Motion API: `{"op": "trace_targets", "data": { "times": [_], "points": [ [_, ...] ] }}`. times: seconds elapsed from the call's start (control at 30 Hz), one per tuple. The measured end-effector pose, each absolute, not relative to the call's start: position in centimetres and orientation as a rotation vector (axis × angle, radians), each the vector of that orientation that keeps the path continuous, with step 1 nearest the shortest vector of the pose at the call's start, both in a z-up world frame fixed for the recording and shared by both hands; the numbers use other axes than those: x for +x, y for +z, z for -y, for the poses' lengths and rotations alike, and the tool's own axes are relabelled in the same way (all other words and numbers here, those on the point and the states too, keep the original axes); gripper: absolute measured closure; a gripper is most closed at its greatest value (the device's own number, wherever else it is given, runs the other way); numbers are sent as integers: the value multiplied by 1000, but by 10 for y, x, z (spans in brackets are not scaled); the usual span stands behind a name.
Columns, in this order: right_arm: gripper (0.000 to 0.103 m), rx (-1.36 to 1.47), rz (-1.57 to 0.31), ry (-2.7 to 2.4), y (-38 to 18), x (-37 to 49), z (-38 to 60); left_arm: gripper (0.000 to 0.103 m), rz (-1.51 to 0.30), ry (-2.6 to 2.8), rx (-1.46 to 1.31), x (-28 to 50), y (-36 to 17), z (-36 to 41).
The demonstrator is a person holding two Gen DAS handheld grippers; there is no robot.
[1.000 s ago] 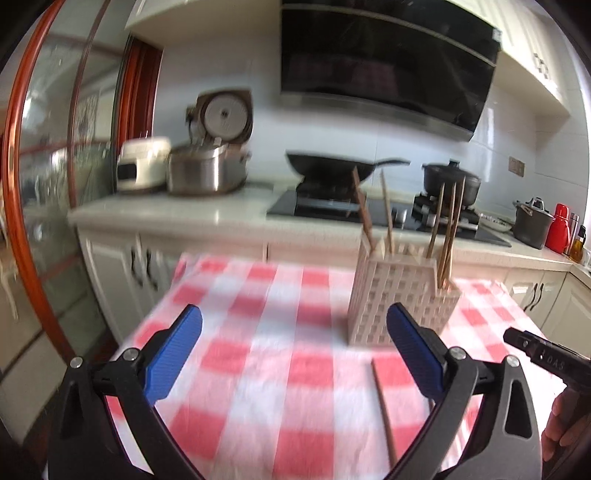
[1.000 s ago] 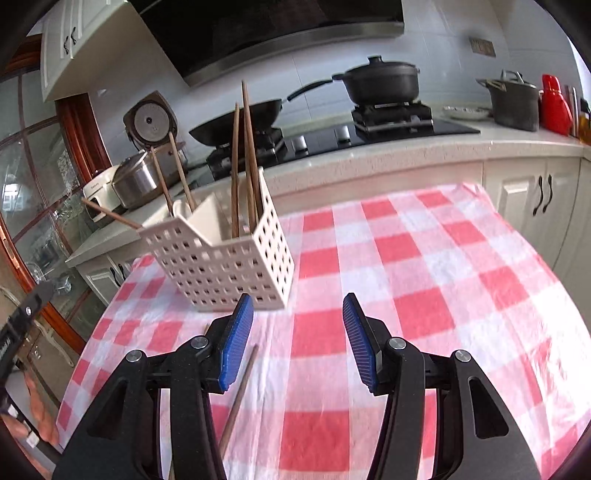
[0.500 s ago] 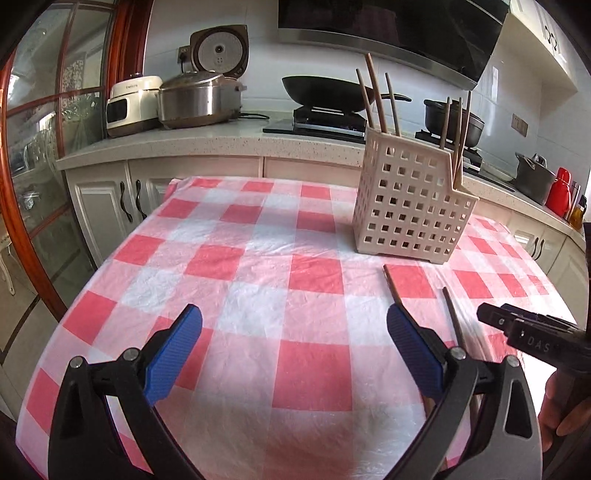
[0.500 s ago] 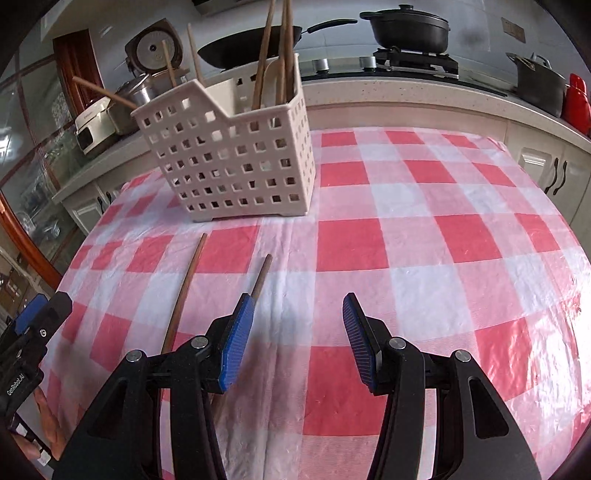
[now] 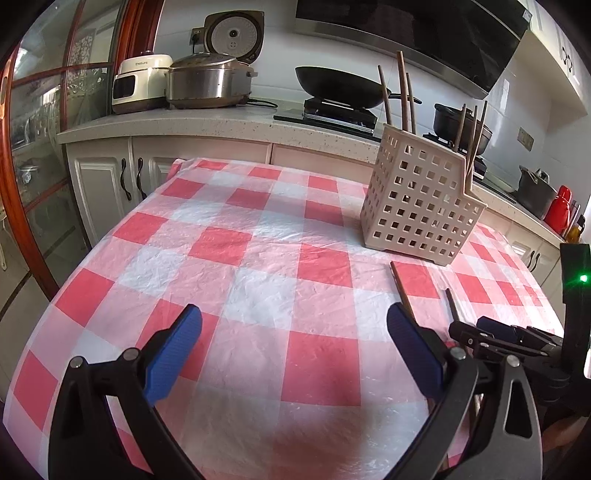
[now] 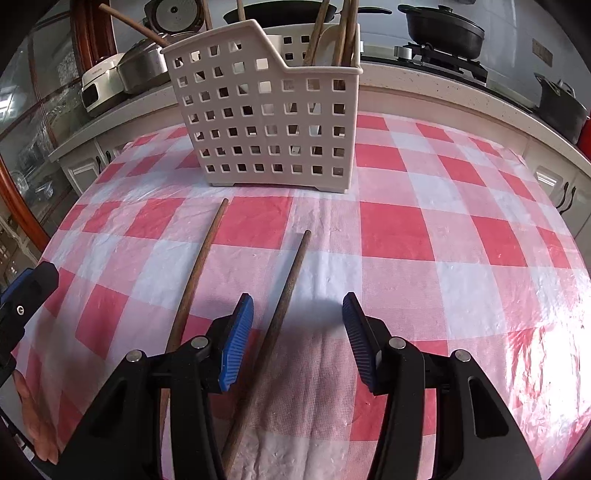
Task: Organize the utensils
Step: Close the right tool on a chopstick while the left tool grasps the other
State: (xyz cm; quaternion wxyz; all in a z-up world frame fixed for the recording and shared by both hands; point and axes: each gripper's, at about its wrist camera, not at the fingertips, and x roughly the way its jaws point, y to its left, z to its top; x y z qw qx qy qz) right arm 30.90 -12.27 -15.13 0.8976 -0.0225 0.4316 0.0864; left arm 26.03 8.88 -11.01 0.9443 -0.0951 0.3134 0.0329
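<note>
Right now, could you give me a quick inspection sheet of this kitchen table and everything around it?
Surface: red-and-white checked tablecloth, wrinkled, covering the table.
Job's things: white perforated utensil holder standing upright with several chopsticks inside; two loose chopsticks lying on the cloth in front of it, the left chopstick and the right chopstick, apart from each other.
Clutter: nothing seen on the table.
Grippers: right tool open, low over the right chopstick, which passes between its blue pads untouched; left tool open, empty.
Cables: one cord on the counter by the rice cooker.
Surroundings: wok and black pot on the stove, white cabinets.
</note>
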Motion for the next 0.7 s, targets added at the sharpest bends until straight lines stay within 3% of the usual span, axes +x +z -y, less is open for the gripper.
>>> {"op": "trace_targets", "data": {
  "times": [0.07, 0.23, 0.3, 0.7],
  "points": [
    [56, -75, -894, 163, -152, 310, 119, 6, -638, 67, -187, 260, -110, -87],
    [86, -90, -886, 167, -151, 307, 121, 6, -642, 70, -168, 259, -110, -83],
    [92, -92, -886, 172, -151, 306, 123, 6, -646, 70, -160, 259, -110, -81],
    [97, 15, -888, 179, -150, 303, 157, 6, -690, 47, -99, 263, -113, -59]
  ]
}}
